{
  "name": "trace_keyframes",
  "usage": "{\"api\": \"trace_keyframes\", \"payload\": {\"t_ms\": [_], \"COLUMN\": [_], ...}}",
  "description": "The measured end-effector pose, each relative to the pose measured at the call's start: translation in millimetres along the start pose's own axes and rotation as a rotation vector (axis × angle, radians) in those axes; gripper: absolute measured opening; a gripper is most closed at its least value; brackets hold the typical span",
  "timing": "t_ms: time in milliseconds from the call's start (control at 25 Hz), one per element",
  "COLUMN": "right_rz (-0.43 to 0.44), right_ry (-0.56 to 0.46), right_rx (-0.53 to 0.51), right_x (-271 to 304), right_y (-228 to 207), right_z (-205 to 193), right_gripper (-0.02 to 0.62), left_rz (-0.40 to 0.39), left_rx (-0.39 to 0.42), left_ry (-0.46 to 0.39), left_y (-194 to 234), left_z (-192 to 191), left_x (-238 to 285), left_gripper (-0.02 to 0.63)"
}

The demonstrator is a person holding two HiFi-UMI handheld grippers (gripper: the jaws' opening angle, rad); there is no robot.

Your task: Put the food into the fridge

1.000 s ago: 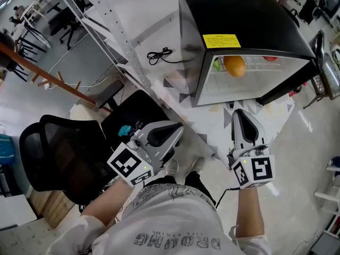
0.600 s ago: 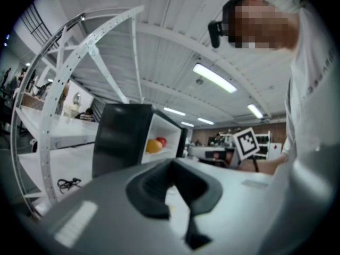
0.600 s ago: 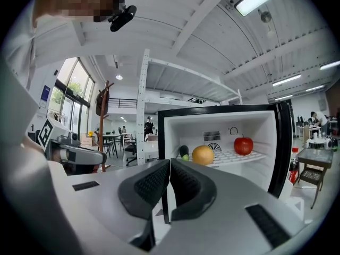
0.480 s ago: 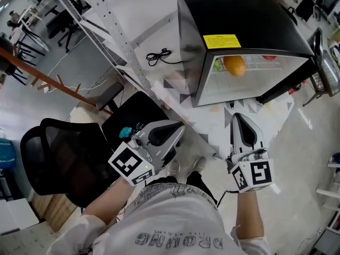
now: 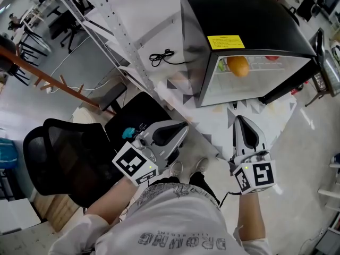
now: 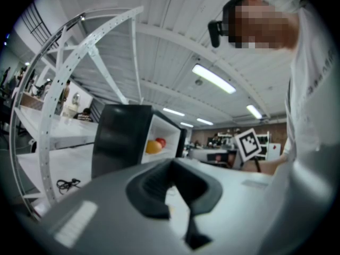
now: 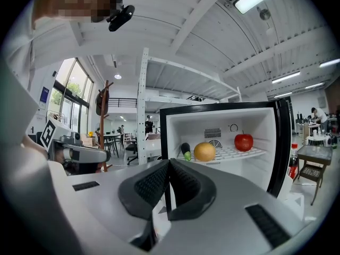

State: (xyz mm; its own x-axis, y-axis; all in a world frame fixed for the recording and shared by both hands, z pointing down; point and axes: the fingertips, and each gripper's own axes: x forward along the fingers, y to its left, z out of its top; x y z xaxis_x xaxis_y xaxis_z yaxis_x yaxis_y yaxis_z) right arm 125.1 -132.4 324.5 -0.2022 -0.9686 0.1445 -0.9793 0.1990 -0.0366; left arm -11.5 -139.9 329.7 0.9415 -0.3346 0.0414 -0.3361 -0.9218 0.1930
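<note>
My left gripper (image 6: 171,164) and right gripper (image 7: 169,162) have jaws clenched on nothing — ahead, the open fridge (image 5: 244,15) holds an orange (image 7: 204,152), an apple (image 7: 244,142) and a dark vegetable (image 7: 185,151) on its shelf.

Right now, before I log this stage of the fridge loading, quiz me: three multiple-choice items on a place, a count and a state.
1. Where is the round red apple? A floor; B white wire shelf in the open black fridge; C a gripper.
2. Foods on that shelf? A two; B three; C five.
3. The right gripper? A wide open; B shut on the apple; C shut, empty.
B: it rests at the shelf's right. B: dark eggplant, orange round fruit, apple. C: jaws meet, nothing between.
</note>
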Motion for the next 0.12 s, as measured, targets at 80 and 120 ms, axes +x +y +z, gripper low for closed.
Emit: {"api": "trace_keyframes", "payload": {"t_ms": [80, 120], "right_rz": [-0.001, -0.001], "right_ry": [0.001, 0.002], "right_rx": [0.003, 0.005], "right_x": [-0.5, -0.8], "right_y": [0.0, -0.1], "right_z": [-0.5, -0.7], "right_gripper": [0.005, 0.005], "left_rz": [0.000, 0.001], "left_rx": [-0.001, -0.002], "left_ry": [-0.001, -0.002], "left_y": [-0.4, -0.6], "left_z": [0.1, 0.2], "left_x": [0.0, 0.0], "left_gripper": [0.009, 0.009]}}
